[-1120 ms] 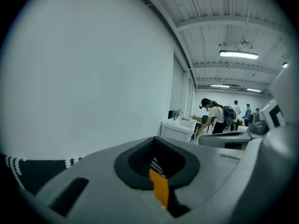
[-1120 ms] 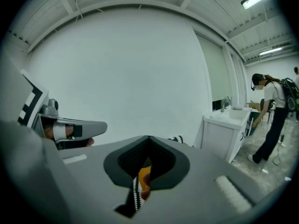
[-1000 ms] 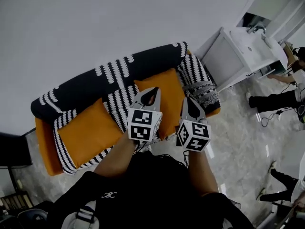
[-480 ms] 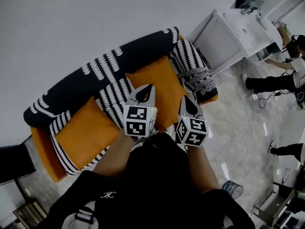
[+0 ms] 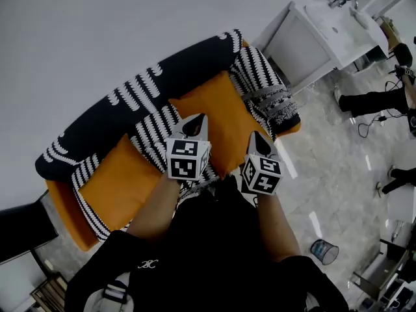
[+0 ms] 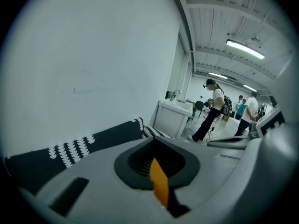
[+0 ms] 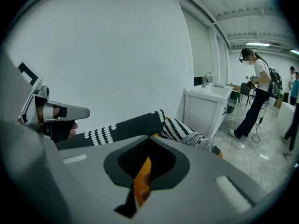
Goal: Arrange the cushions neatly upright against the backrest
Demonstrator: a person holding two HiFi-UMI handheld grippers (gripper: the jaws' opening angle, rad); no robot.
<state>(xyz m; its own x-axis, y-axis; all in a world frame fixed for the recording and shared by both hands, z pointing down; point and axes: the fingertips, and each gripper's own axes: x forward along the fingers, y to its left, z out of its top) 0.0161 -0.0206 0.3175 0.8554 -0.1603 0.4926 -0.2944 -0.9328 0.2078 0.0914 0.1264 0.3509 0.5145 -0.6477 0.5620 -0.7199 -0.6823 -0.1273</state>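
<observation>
In the head view an orange sofa (image 5: 65, 220) with a black-and-white backrest cover (image 5: 130, 109) holds two orange cushions, one at the left (image 5: 120, 184) and one right of centre (image 5: 224, 112). A striped cushion (image 5: 153, 135) leans between them. Another striped cushion (image 5: 257, 73) and a grey fringed one (image 5: 276, 103) lie at the right end. My left gripper (image 5: 195, 119) and right gripper (image 5: 255, 138) hover side by side above the seat's front, both shut and holding nothing. In the gripper views the left gripper's (image 6: 158, 171) and the right gripper's (image 7: 142, 171) closed jaws show only an orange sliver.
A white cabinet with a sink (image 5: 312, 44) stands right of the sofa. People (image 5: 370, 99) stand on the marble floor at the far right, with a small bin (image 5: 323, 251) near my feet. Dark furniture (image 5: 19, 229) sits left of the sofa. A white wall is behind.
The head view has swung a little, so the sofa sits higher and further left in the picture. Both grippers stay shut and side by side over the seat front.
</observation>
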